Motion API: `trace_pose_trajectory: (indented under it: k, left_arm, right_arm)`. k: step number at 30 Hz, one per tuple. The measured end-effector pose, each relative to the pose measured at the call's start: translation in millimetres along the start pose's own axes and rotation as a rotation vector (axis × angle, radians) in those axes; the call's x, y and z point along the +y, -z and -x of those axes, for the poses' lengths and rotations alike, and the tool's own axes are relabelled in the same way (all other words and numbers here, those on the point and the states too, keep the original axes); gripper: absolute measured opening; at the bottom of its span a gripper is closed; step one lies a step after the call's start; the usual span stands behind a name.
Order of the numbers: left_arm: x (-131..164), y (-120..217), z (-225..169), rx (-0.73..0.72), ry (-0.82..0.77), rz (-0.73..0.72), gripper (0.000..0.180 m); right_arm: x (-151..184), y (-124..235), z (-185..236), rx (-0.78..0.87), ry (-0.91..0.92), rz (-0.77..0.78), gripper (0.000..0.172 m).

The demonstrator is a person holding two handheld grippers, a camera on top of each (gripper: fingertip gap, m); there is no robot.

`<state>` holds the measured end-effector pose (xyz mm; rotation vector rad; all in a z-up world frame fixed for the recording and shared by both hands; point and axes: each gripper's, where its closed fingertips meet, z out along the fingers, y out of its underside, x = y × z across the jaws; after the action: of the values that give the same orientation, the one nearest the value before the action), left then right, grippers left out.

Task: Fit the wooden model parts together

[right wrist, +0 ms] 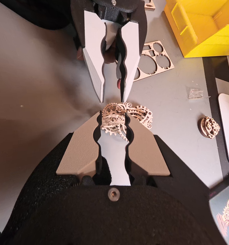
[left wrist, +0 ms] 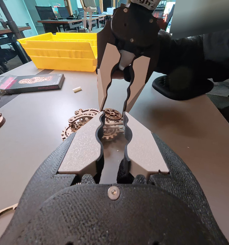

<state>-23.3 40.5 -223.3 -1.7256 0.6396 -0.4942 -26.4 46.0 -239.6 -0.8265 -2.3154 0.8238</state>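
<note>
While the right hand-held gripper [right wrist: 114,115] clamps the top gear [right wrist: 113,116] (wooden), the left hand-held gripper [left wrist: 114,114] stands parted.

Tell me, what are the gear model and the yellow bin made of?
Gear model: thin pale wood, it seems, with dark edges on its cut-out teeth and swirls, matte. Yellow bin: looks like moulded plastic, smooth, slightly glossy, one even colour.

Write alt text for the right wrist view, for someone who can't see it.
Two hand-held grippers face each other over a wooden gear model on a grey table; the right hand-held gripper straddles its top gear. A yellow bin and a punched-out wooden sheet lie beyond.
</note>
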Motion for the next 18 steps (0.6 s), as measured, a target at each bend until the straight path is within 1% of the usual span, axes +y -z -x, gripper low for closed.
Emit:
trace_pose_trajectory:
  k: [5,7,10,14,16,18]
  left_arm:
    - [4,-2,5,-0.032,0.017,0.029,0.026]
    - [6,-2,5,-0.017,0.060,0.044,0.028]
    - [8,-3,3,0.024,0.209,0.077,0.030]
    - [9,-5,-3,0.106,0.490,0.107,0.026]
    - [11,-8,-10,0.162,0.588,0.118,0.024]
    - [10,-9,-14,0.198,0.656,0.107,0.017]
  right_arm:
    - [-1,-1,4,0.002,0.032,0.008,0.033]
    - [-3,0,6,0.005,0.062,0.000,0.032]
    - [-6,2,10,0.010,0.119,-0.010,0.033]
    - [-9,3,11,0.045,0.202,-0.007,0.032]
    - [-10,3,11,0.058,0.232,-0.002,0.033]
    - [-10,2,13,0.063,0.259,0.016,0.033]
